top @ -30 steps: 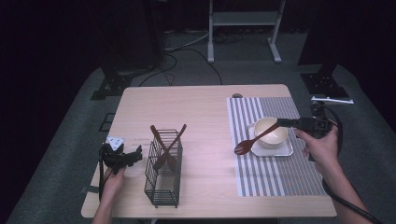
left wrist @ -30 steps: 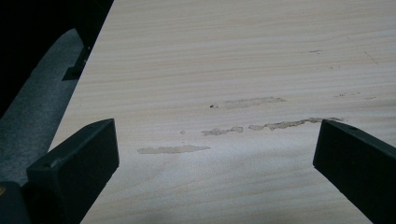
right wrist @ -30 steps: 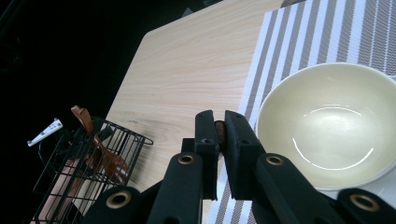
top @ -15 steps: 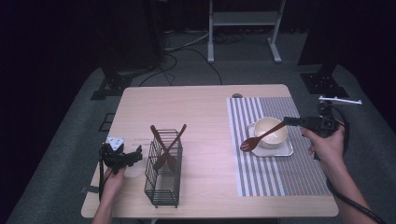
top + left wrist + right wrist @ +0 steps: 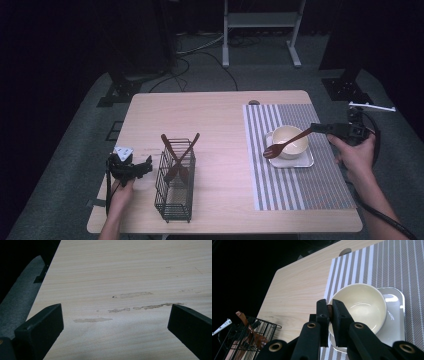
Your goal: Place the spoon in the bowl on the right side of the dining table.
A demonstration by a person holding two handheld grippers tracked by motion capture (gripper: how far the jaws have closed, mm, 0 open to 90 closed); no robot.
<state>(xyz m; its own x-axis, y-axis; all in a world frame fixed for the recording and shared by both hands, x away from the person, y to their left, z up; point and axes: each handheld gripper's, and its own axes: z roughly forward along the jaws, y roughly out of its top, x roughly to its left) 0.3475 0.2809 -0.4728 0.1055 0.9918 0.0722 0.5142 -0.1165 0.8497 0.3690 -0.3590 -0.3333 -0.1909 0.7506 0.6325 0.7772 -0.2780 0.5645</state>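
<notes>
A brown wooden spoon [image 5: 278, 146] hangs slanted over the cream bowl [image 5: 286, 133], its head low over the bowl's left rim. My right gripper [image 5: 314, 128] is shut on the end of the spoon's handle [image 5: 329, 311], at the right edge of the table. In the right gripper view, the bowl [image 5: 359, 305] sits on a small white tray [image 5: 394, 322] just beyond the jaws. Near the table's front left, my left gripper [image 5: 145, 166] rests beside a black wire basket [image 5: 175, 197]. Its jaws stand wide apart over bare wood [image 5: 117, 325].
The basket holds two crossed wooden utensils [image 5: 179, 155]. The tray [image 5: 305, 161] lies on a grey striped placemat [image 5: 300, 190] covering the table's right side. A round cable hole [image 5: 254, 102] sits at the far edge. Dark floor, stands and cables surround the table.
My right gripper has drifted a little to the right with the spoon, so the spoon's head now hangs closer to the bowl. The left gripper has stayed put.
</notes>
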